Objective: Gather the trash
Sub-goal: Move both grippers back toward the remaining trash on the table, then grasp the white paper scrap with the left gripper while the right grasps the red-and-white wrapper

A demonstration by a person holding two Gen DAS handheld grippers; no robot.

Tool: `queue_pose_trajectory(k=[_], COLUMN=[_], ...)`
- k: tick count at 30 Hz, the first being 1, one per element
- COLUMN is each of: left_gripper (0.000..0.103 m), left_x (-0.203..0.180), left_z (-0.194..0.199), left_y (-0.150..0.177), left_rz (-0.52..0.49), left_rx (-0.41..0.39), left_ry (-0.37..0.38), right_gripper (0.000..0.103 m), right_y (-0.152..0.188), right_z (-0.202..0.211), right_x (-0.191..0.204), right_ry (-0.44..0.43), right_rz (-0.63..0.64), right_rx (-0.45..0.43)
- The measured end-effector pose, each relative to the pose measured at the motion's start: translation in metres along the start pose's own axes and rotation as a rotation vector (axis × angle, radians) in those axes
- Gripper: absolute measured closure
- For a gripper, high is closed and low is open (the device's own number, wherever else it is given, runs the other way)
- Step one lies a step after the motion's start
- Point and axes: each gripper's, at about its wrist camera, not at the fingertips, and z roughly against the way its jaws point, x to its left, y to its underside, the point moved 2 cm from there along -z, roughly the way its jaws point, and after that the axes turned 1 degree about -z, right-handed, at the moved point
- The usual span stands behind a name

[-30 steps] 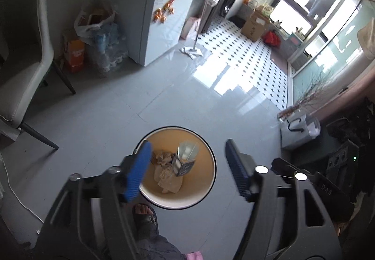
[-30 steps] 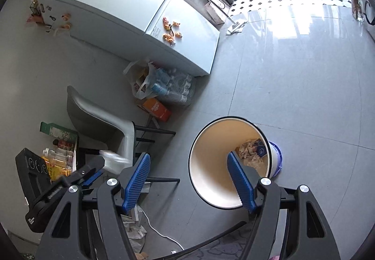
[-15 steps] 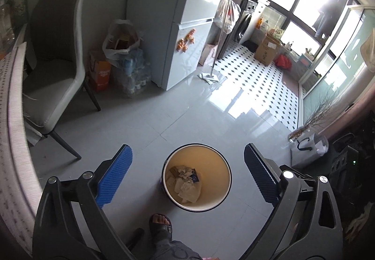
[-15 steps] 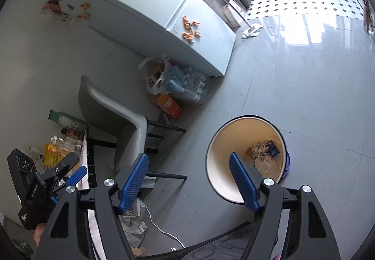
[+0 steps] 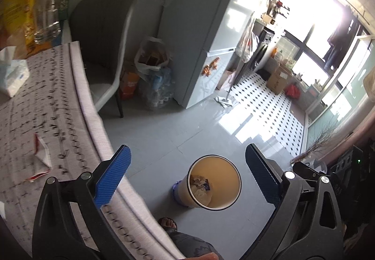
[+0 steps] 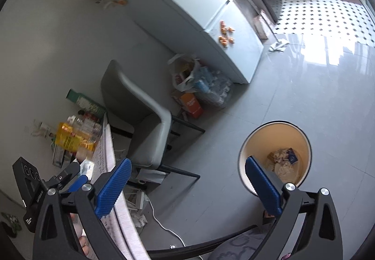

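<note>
both tongs stand spread wide with nothing between the pads. left tongs (image 5: 187, 178): blue pads apart, jaws at full spread, pointing down toward the floor. right tongs (image 6: 187, 186): jaws opening at this moment, nothing held; the left unit shows at the lower left of the right wrist view.

trash bin (image 5: 230, 199): round, cream inside with a dark rim, standing on the grey tiled floor (image 5: 178, 133) just beside the tabletop edge. in the left view it sits between the two pads, well below them. in the right view the bin (image 6: 255, 145) lies behind the right-side pad.

trash in bin (image 5: 201, 186): crumpled paper and a small dark blue carton at the bottom; same heap in the right view (image 6: 284, 161).

tabletop (image 5: 42, 119): patterned white cloth. on it, a torn white wrapper with red edge (image 5: 41, 161), a tissue pack (image 5: 13, 75), and bottles with a yellow packet (image 5: 28, 9) at the far end.

grey chair (image 6: 143, 119) stands at the tabletop; a pale fridge (image 6: 187, 9) behind, with bags and bottled water at its foot. a sandalled foot (image 5: 167, 223) is near the bin.
</note>
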Motion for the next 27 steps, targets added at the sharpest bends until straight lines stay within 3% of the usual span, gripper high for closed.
queue_pose_trajectory(k=[8, 24, 27], left_gripper=[0.006, 0.006, 0.006], left_x=[0.067, 0.204, 0.217], left_z=[0.051, 0.144, 0.153], left_y=[0.018, 0.092, 0.106], left_rz=[0.105, 0.388, 0.428], left_rx=[-0.067, -0.183, -0.162], left_ry=[-0.062, -0.238, -0.303], right_gripper=[0.008, 0.008, 0.008], right_y=[0.029, 0.121, 0.141], right_z=[-0.013, -0.07, -0.081], right_x=[0.078, 0.207, 0.225], right_ry=[-0.045, -0.112, -0.12], right_rz=[0.129, 0.377, 0.433], right_rx=[0.053, 0.232, 0.269])
